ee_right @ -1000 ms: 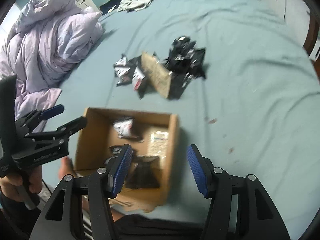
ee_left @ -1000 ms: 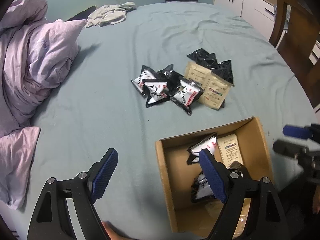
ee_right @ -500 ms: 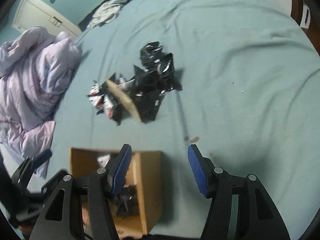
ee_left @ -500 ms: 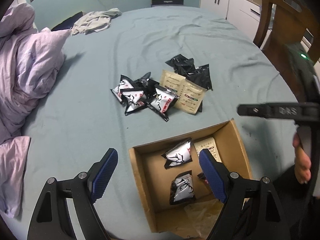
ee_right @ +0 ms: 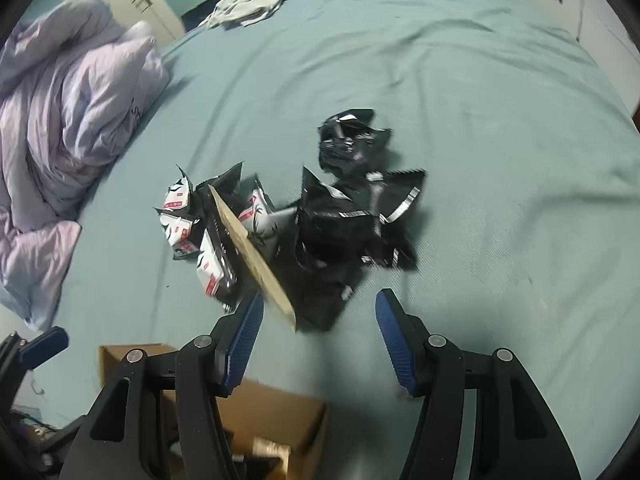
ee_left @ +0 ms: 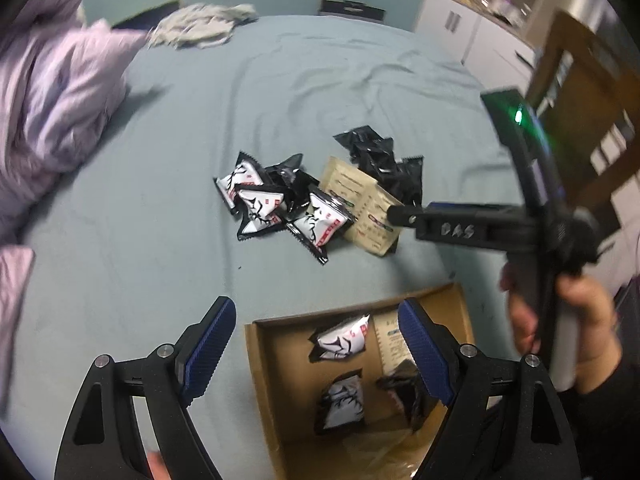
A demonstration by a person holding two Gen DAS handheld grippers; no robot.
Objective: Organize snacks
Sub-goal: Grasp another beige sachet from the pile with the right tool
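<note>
Black snack packets (ee_right: 352, 216) heaped just ahead of empty, parted right tool (ee_right: 318, 340); left tool (ee_left: 316, 356) wide, empty, over cardboard box (ee_left: 276, 384).

The left gripper (ee_left: 316, 344) hangs with its blue pads wide apart and empty over the near edge of an open cardboard box (ee_left: 260, 364) on a blue-green bed (ee_left: 160, 200). Inside the box lie white-and-black snack packets (ee_left: 340, 344) and a beige sachet (ee_left: 390, 346). Beyond it sits a loose pile of snack packs (ee_left: 320, 196). The right gripper (ee_left: 404, 214), held in a hand (ee_left: 568, 316), reaches over the pile's beige edge. A lilac duvet (ee_left: 52, 112) is bunched at the left.
</note>
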